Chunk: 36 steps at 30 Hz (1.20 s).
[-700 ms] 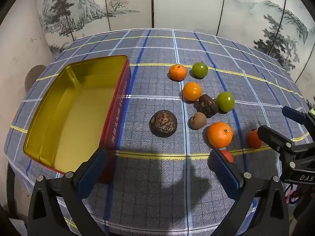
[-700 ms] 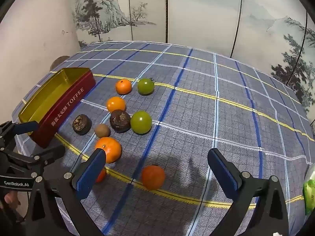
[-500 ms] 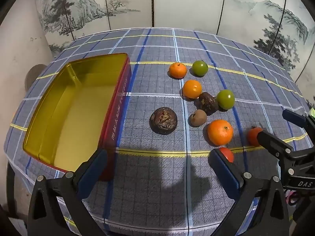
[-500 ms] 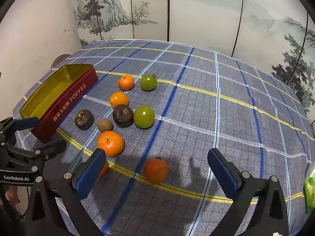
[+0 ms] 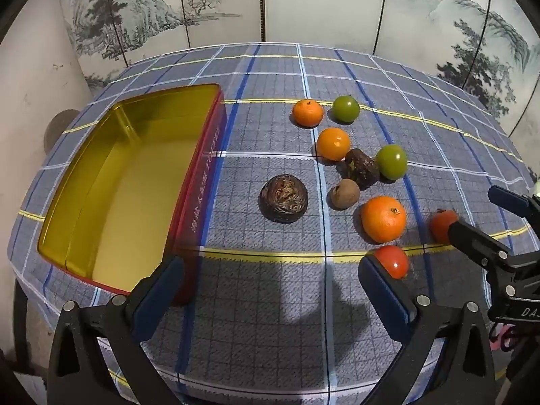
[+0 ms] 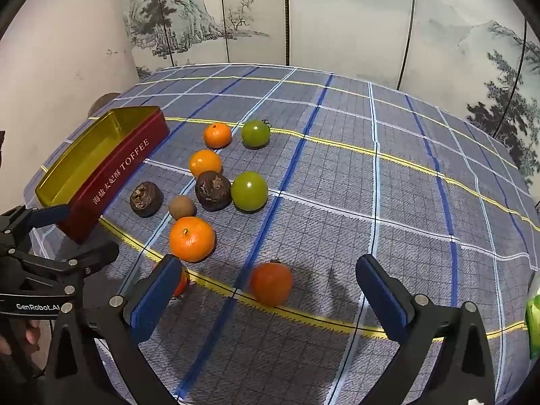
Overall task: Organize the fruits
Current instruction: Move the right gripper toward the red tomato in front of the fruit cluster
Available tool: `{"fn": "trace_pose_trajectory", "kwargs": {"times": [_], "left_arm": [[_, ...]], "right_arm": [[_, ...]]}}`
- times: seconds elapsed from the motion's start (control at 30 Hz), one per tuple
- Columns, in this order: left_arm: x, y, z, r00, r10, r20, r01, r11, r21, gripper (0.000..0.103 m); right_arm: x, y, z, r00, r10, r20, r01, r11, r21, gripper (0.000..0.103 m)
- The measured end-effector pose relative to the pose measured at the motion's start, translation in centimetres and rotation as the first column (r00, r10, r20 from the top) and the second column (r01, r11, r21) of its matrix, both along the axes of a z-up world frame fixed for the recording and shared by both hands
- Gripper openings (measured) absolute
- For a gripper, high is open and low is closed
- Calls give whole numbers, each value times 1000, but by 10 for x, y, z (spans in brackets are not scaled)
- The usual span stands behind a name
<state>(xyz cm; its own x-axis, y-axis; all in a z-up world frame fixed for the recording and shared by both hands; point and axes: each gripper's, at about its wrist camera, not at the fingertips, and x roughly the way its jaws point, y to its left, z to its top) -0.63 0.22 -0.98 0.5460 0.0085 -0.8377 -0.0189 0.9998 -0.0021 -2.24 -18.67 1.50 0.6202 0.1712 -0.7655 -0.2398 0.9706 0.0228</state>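
While both grippers, left gripper (image 5: 270,290) & right gripper (image 6: 266,290), stay wide and empty over the checked blue tablecloth (image 6: 388,202), fruit sits slightly lower in view than before. Count: 2 red tomatoes (image 6: 271,283), 3 oranges (image 6: 191,239), 2 green, 3 brown; empty gold-lined red toffee tin (image 6: 101,165) far left.

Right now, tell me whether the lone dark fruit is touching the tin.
Apart. The left wrist view shows a strip of bare cloth between the dark fruit and the tin; the right wrist view agrees.
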Motion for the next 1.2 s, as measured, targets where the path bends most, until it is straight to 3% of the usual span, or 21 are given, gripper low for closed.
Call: {"fn": "trace_pose_trajectory", "kwargs": {"times": [1.2], "left_arm": [[-4, -4, 0, 1000, -15, -11, 16, 1000, 8, 102]], "right_arm": [[0, 2, -7, 1000, 13, -21, -13, 1000, 9, 101]]}}
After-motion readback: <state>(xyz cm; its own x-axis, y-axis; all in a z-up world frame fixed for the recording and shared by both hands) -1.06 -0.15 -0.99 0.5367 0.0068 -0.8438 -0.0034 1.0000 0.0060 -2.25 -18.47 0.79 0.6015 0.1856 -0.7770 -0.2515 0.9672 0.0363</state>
